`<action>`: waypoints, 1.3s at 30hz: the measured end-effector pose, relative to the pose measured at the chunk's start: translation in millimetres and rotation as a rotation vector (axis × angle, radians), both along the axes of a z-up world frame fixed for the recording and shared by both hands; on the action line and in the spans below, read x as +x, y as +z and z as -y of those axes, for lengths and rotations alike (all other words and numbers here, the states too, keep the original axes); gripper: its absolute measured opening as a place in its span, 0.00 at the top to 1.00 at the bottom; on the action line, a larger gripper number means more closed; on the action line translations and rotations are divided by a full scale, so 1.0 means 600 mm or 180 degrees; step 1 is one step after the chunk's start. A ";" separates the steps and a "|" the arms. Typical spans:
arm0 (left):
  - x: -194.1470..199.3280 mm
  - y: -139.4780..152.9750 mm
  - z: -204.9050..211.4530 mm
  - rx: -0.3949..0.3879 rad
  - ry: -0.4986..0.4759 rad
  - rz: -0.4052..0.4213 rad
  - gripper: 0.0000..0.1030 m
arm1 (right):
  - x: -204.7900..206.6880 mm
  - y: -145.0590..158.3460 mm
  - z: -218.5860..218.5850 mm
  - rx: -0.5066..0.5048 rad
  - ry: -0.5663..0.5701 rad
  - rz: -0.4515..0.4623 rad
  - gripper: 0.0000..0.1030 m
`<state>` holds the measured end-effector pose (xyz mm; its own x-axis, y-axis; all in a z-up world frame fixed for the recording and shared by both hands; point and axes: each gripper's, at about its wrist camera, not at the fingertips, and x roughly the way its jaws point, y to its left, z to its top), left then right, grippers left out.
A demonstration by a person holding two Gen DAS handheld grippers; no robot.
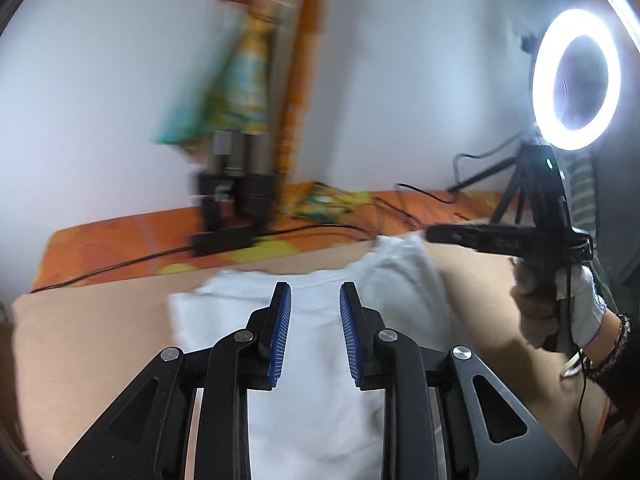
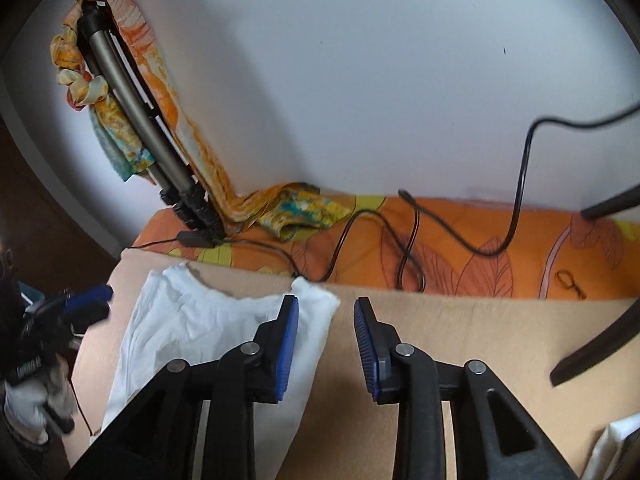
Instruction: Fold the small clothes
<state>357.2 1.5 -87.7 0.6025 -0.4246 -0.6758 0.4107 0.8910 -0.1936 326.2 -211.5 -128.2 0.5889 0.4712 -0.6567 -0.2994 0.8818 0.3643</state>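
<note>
A small white sleeveless top (image 1: 320,340) lies flat on the tan cloth surface (image 1: 100,340), neckline toward the far edge. It also shows in the right wrist view (image 2: 200,336). My left gripper (image 1: 315,300) is open and empty, held over the middle of the top. My right gripper (image 2: 326,312) is open and empty, above the top's right shoulder strap (image 2: 316,296) and right edge. In the left wrist view the right gripper (image 1: 436,234) shows from the side, held by a gloved hand (image 1: 560,304). The left gripper shows blurred at the left edge of the right wrist view (image 2: 86,300).
An orange patterned sheet (image 2: 460,248) runs along the wall with black cables (image 2: 408,240) on it. A folded tripod (image 2: 160,136) draped in a colourful scarf leans on the wall. A lit ring light (image 1: 576,80) stands at the right. More white cloth (image 2: 612,448) lies at lower right.
</note>
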 end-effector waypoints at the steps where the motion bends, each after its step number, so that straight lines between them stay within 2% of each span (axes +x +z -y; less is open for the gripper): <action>1: 0.002 -0.001 -0.025 0.0057 0.0077 -0.0004 0.77 | -0.004 -0.004 0.003 0.0032 0.0024 -0.0014 0.65; 3: 0.007 -0.008 -0.060 0.0000 0.0173 -0.0089 0.77 | -0.006 -0.012 0.006 0.0119 0.0071 -0.0052 0.64; 5: 0.026 -0.029 -0.092 -0.0131 0.0237 -0.0305 0.77 | -0.005 -0.018 0.005 0.0180 0.0101 -0.0092 0.64; 8: 0.048 -0.057 -0.109 -0.0241 0.0251 -0.0474 0.76 | 0.002 -0.026 0.004 0.0230 0.0129 -0.0144 0.64; 11: 0.062 -0.078 -0.112 -0.0286 0.0286 -0.0531 0.62 | 0.010 -0.034 -0.002 0.0261 0.0186 -0.0217 0.64; 20: 0.094 -0.115 -0.081 -0.0368 0.0271 -0.0600 0.62 | 0.027 -0.042 -0.016 0.0246 0.0210 -0.0235 0.64; 23: 0.093 -0.116 -0.069 -0.0345 0.0209 -0.0524 0.68 | 0.028 -0.041 -0.024 0.0198 0.0248 -0.0212 0.66; 24: 0.095 -0.118 -0.066 -0.0354 0.0171 -0.0515 0.77 | 0.027 -0.041 -0.030 0.0166 0.0266 -0.0206 0.70; 27: 0.096 -0.122 -0.062 -0.0314 0.0160 -0.0501 0.93 | 0.024 -0.040 -0.044 0.0041 0.0252 -0.0171 0.84; 28: 0.097 -0.121 -0.063 -0.0333 0.0162 -0.0502 0.93 | 0.022 -0.039 -0.047 0.0018 0.0258 -0.0160 0.90; 31: 0.092 -0.111 -0.073 -0.0496 0.0186 -0.0500 0.94 | 0.014 -0.030 -0.051 -0.0003 0.0240 -0.0094 0.96; 39: 0.055 -0.056 -0.084 -0.0654 0.0211 -0.0355 0.95 | -0.030 0.028 -0.051 0.0043 0.0269 0.0136 0.98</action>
